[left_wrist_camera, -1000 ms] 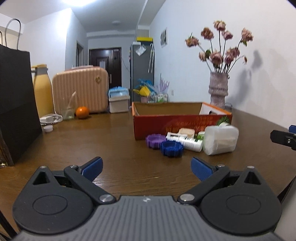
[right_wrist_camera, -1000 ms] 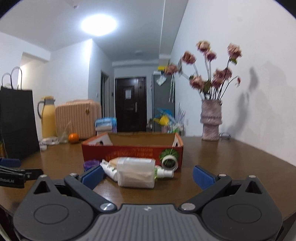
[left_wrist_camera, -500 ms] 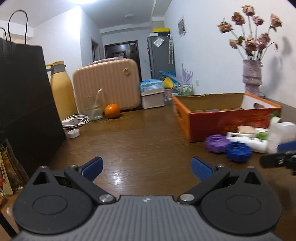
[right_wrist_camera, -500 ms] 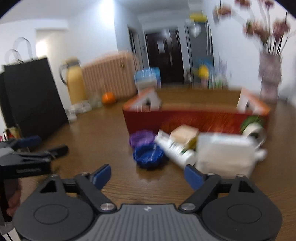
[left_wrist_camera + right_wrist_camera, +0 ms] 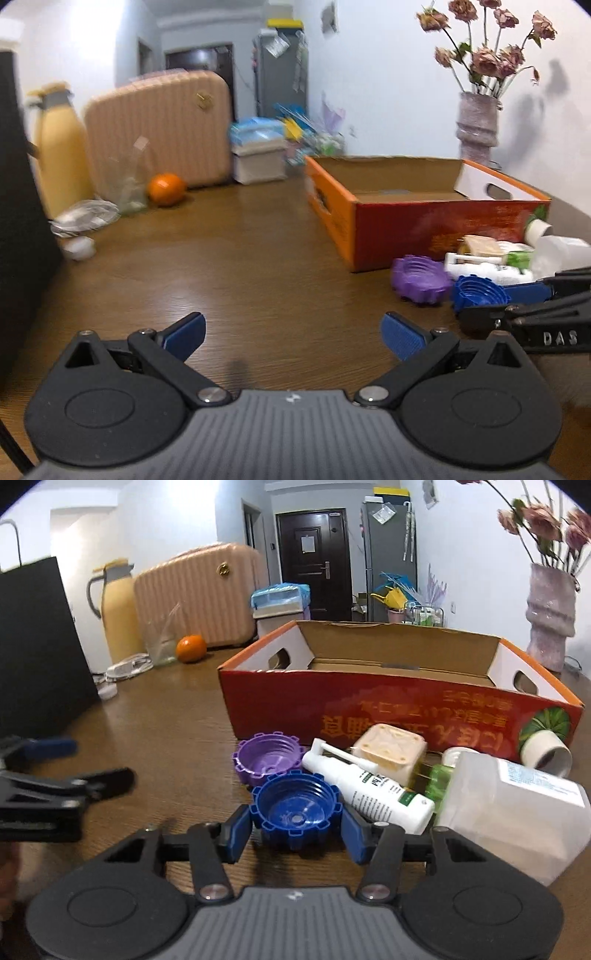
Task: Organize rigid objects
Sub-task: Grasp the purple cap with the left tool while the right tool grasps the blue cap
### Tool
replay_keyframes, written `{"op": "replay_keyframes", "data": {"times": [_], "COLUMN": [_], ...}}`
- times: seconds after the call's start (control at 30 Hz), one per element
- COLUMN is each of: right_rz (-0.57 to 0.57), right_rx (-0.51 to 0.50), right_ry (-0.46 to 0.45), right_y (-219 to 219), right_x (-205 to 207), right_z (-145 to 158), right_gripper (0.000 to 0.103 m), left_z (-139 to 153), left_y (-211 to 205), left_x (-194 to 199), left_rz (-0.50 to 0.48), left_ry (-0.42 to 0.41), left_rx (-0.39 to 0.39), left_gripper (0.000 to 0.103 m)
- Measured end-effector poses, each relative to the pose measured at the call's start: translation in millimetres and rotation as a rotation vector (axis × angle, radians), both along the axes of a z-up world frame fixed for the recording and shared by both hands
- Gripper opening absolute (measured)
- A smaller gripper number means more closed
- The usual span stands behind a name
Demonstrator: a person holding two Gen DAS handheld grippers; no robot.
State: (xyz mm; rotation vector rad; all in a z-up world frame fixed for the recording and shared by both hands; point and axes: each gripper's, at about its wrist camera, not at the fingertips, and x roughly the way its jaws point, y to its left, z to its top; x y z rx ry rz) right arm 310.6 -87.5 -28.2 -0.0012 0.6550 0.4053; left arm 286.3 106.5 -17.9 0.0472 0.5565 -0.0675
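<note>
While closing, right gripper (image 5: pixel 295 827) fingers (image 5: pixel 236 829) flank blue cap (image 5: pixel 295 810).

The right gripper (image 5: pixel 295 829) is angling downward with its jaws, which have just been closing, bracketing the blue cap (image 5: pixel 295 810) so that the pads are at its sides, while the left gripper (image 5: pixel 291 330) is hovering beside it, jaws spread wide and holding nothing.

Notched cap (image 5: pixel 295 812) lies on table (image 5: pixel 177 738), before second cap (image 5: pixel 267 757); spray bottle (image 5: pixel 369 786) to its right; cardboard box (image 5: pixel 399 709) behind all.
</note>
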Motion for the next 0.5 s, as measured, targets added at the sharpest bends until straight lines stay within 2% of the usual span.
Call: {"op": "replay_keyframes", "data": {"times": [0.17,0.27,0.33,0.4,0.47,0.5], "right_rz": [0.0,-0.002,-0.009,-0.027,-0.043,-0.05], "right_rx": [0.001,-0.004,-0.015,-0.013,-0.008,-0.003], "right_ry": [-0.021,-0.014,-0.013,-0.001,-0.007,-0.007], "right_y": [-27.4,-44.5,-54.5,-63.5,-68.7,-72.5], "right_x": [-20.9,-36.1,-44.3,-48.7,-50.1,-51.1], "right_z": [4.5,4.2,1.9,-1.4,-2.3,-1.8], "right_gripper": [0.051,0.051,0.051,0.051,0.051,0.051], "left_z": [-2.2,-6.9,-8.9,-9.9,-11.6,-13.8], "left_y": [-31.9,-52.8,-64.1,-69.5,-74.3,-76.9], "left_x": [30.6,53.2,67.3,74.6,78.0,78.1], "left_rz": [-0.157,-0.226,-0.235,-0.279,-0.3,-0.296], "left_ry": [0.036,0.05,0.066,0.057,0.071,0.082], "left_rx": [-0.053,-0.038,-0.011,-0.021,-0.025,-0.014], "left_gripper": [0.103,0.103,0.101,0.099,0.079,0.055]}}
